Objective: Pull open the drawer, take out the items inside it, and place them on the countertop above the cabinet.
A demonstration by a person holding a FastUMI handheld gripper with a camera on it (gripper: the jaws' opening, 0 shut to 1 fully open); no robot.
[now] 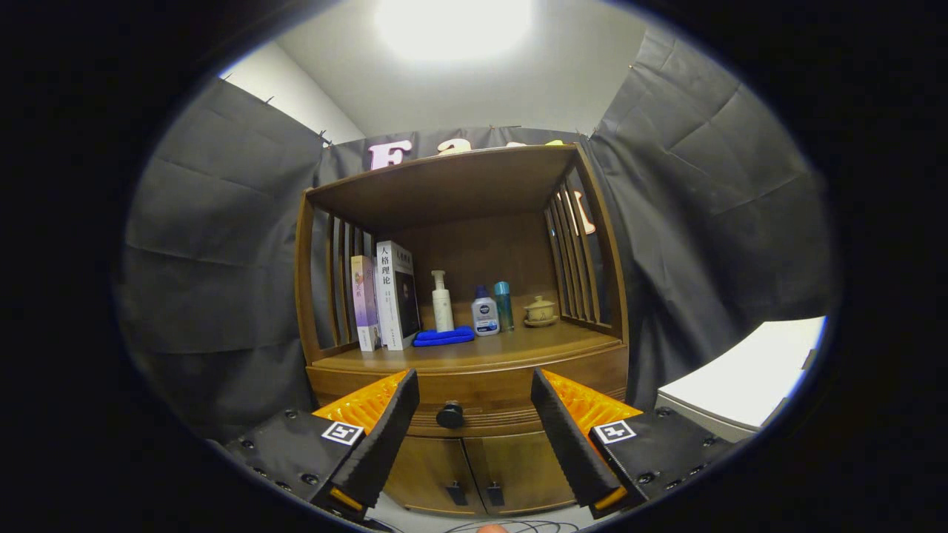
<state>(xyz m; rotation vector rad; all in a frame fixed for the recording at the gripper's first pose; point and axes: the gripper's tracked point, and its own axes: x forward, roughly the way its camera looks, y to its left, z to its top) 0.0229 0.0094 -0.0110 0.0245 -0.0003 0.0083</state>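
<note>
Drawer (474, 400) sits shut in the wooden cabinet (466, 444), just under the countertop (518, 344), w/ a dark round knob (449, 414) at its front centre. Gripper (474, 392) fingers spread wide apart, holding nothing, touching nothing; knob lies between them, a bit beyond the tips. On the countertop: two books (385, 300), blue cloth (443, 337), pump bottle (442, 302), two smaller bottles, lidded cup (540, 309). Drawer contents hidden. Lower cabinet doors partly cut off by the fingers.
</note>
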